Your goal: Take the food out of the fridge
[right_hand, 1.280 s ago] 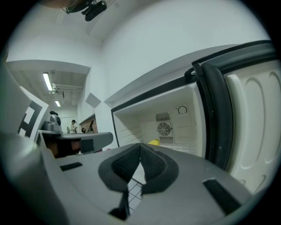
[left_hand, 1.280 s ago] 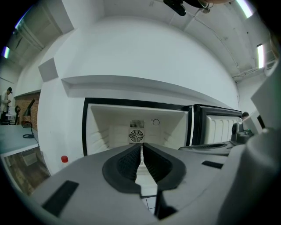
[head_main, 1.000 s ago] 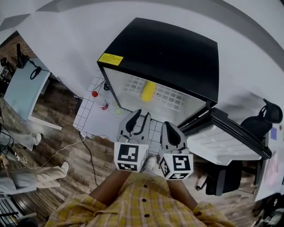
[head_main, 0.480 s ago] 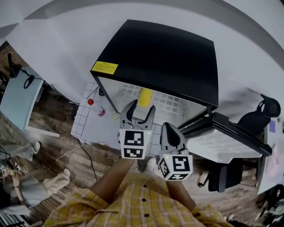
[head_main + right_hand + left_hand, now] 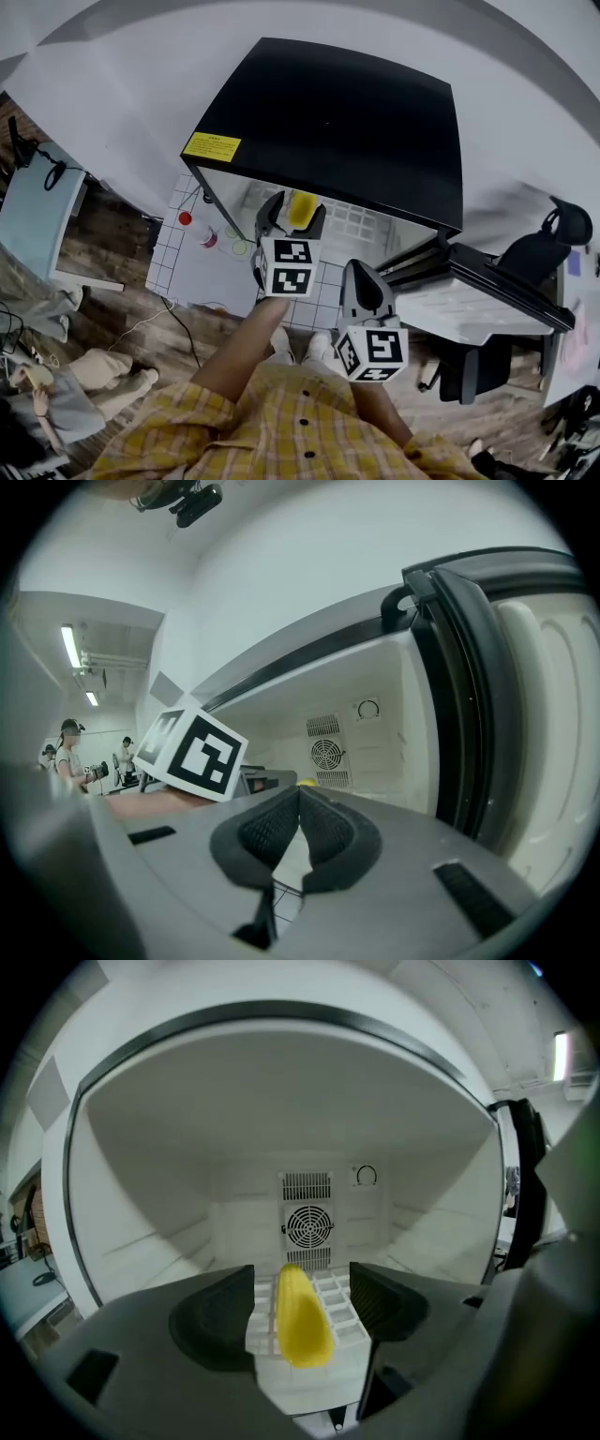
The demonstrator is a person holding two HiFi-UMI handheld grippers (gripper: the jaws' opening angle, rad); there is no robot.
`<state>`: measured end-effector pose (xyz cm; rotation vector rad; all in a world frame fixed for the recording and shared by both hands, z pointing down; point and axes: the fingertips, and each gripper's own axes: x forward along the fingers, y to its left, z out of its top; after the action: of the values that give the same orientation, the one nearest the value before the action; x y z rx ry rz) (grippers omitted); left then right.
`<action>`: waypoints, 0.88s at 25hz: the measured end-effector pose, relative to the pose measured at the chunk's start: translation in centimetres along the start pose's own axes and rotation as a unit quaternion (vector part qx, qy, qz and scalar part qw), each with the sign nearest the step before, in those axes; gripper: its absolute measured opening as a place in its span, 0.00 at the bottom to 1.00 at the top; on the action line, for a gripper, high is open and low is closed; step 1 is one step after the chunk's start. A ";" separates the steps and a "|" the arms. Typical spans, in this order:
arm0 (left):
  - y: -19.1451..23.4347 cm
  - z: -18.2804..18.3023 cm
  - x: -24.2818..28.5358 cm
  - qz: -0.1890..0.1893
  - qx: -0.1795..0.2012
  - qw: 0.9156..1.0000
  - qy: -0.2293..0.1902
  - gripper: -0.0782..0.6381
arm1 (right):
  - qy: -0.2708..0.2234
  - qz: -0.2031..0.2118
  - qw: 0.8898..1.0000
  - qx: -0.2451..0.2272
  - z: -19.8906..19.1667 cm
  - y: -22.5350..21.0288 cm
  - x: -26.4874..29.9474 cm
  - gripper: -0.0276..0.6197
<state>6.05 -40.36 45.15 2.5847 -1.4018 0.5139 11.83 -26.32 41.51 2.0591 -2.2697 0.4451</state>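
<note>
A black mini fridge (image 5: 347,122) stands with its door (image 5: 478,305) swung open to the right. On its white grid shelf (image 5: 349,1309) lies a yellow food piece (image 5: 299,210) shaped like a corn cob (image 5: 300,1321). My left gripper (image 5: 294,208) reaches into the fridge mouth, its jaws opening. In the left gripper view (image 5: 302,1290) the yellow piece lies between the pads, with a gap on each side. My right gripper (image 5: 362,272) hangs back by the door, shut with nothing in it (image 5: 298,803).
A fan grille (image 5: 307,1225) sits in the fridge's back wall. A white gridded mat (image 5: 202,262) on the floor bears a red-capped bottle (image 5: 195,225). A black office chair (image 5: 562,239) stands at the right, a desk (image 5: 47,202) at the left.
My left gripper has moved forward into the fridge opening and its jaws have spread, so they now flank the yellow piece. The right gripper has stayed put.
</note>
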 end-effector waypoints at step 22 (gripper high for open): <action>0.2 -4.1 7.8 -0.008 0.016 0.996 0.088 0.56 | 0.011 -0.016 1.000 0.007 -0.4 -2.0 1.4 0.05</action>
<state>8.86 -45.39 51.86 2.5019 -1.3242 0.7468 13.60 -27.73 42.56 2.0835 -2.2251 0.4812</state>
